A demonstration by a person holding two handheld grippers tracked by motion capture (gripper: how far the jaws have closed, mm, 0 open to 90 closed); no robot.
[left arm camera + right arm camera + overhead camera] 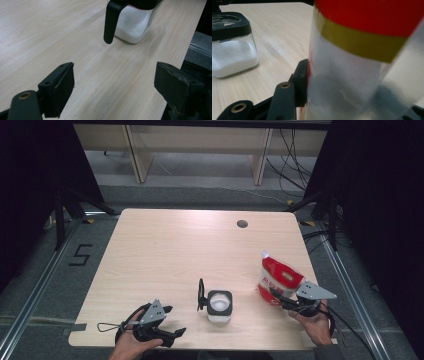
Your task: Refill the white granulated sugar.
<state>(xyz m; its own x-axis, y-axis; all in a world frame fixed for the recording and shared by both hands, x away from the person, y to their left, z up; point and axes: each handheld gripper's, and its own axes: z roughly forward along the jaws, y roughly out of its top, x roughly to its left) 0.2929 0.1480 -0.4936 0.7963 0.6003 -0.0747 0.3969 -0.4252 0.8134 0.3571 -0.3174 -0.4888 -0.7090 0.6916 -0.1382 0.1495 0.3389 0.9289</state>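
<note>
**newbie:** Two claws, what's each doing?

**regular:** Right claw (283, 301) is clamped on the bag (276, 279); left claw (169, 321) gapes apart, holding nothing. The jar (220, 305) sits ahead of it on the tabletop (165, 245), lid open.

**newbie:** Tips?

**regular:** I'd keep the bag upright until its spout is over the jar, then tilt slowly. Maybe steady the jar.

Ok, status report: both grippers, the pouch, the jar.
Left gripper open, empty. Right gripper clamped on red pouch. Glass jar lid open, path clear.
</note>
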